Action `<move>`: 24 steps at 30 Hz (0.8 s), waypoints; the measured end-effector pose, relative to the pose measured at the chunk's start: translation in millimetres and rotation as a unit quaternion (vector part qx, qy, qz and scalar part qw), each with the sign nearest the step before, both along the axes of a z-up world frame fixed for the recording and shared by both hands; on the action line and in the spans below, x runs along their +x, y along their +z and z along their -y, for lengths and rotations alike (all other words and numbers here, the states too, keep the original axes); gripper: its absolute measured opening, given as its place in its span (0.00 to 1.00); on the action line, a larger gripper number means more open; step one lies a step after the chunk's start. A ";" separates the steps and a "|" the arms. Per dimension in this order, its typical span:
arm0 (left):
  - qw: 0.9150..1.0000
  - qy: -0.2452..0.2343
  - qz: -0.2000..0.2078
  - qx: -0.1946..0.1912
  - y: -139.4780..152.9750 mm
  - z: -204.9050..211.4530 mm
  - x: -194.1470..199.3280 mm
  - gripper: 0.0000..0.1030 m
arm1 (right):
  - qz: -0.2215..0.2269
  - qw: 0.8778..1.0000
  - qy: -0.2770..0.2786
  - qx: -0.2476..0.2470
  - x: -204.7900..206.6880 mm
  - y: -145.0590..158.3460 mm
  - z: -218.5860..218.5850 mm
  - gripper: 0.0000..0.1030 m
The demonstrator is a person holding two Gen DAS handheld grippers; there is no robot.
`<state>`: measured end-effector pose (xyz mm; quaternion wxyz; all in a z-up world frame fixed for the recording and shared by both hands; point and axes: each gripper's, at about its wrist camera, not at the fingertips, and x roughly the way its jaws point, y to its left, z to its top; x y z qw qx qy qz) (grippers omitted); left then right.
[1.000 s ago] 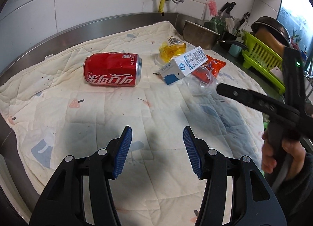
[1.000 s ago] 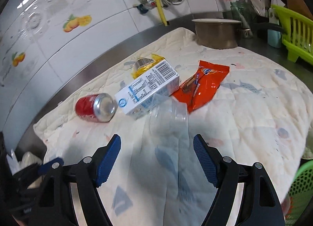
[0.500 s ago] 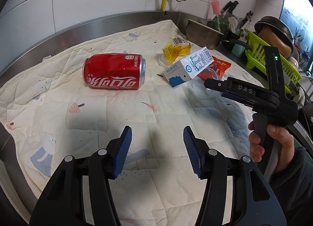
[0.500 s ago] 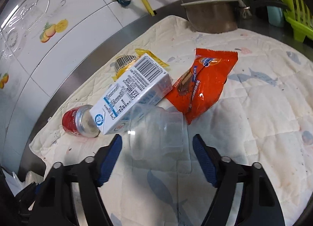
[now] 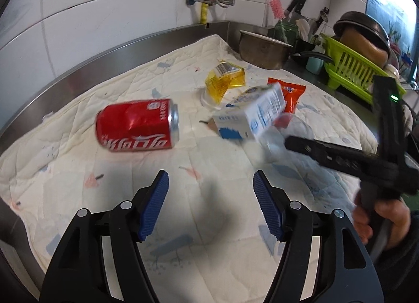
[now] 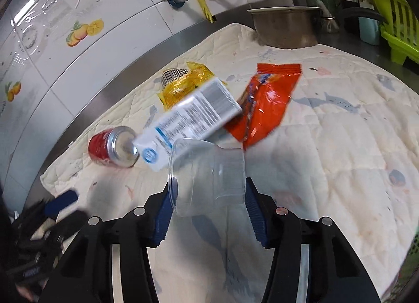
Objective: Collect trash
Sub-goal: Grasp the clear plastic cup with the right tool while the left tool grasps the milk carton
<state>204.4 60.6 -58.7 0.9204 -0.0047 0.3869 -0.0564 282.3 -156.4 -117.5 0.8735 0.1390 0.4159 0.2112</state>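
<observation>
A clear plastic cup [image 6: 207,172] lies on its side on the quilted cloth [image 6: 327,145], between the blue pads of my right gripper [image 6: 207,206]. Its jaws are closing and both pads touch the cup. A white and blue carton [image 6: 191,122] leans on the cup's rim, tilted and blurred. Beside it lie an orange snack wrapper [image 6: 264,103], a yellow wrapper [image 6: 183,82] and a dented red cola can [image 5: 137,124]. My left gripper [image 5: 210,203] hovers over bare cloth in front of the can; its jaws are opening and nothing is between them.
A metal bowl [image 5: 262,46] stands at the cloth's far corner, with a green dish rack [image 5: 351,72] and utensils to its right. A steel backsplash [image 5: 104,61] and tiled wall border the far side. A person's hand [image 5: 379,221] holds the right gripper's handle.
My right gripper moved forward around the clear cup and narrowed onto it, and the carton has tipped up. My left gripper's jaws widened and the view shifted closer to the can.
</observation>
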 end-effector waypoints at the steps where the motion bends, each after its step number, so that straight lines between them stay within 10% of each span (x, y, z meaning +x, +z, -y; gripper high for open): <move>1: 1.000 -0.002 -0.001 0.005 -0.6 2.6 2.7 0.66 | 0.001 1.000 -0.002 0.001 -4.9 1.1 4.6 0.48; 15: 0.995 -0.084 0.004 0.056 -4.9 50.8 57.8 0.83 | 0.028 0.999 -0.016 0.012 -73.6 24.9 76.7 0.46; 24: 0.989 -0.135 -0.011 0.055 -16.4 69.7 102.5 0.86 | 0.009 0.999 -0.032 0.023 -96.1 17.5 110.9 0.22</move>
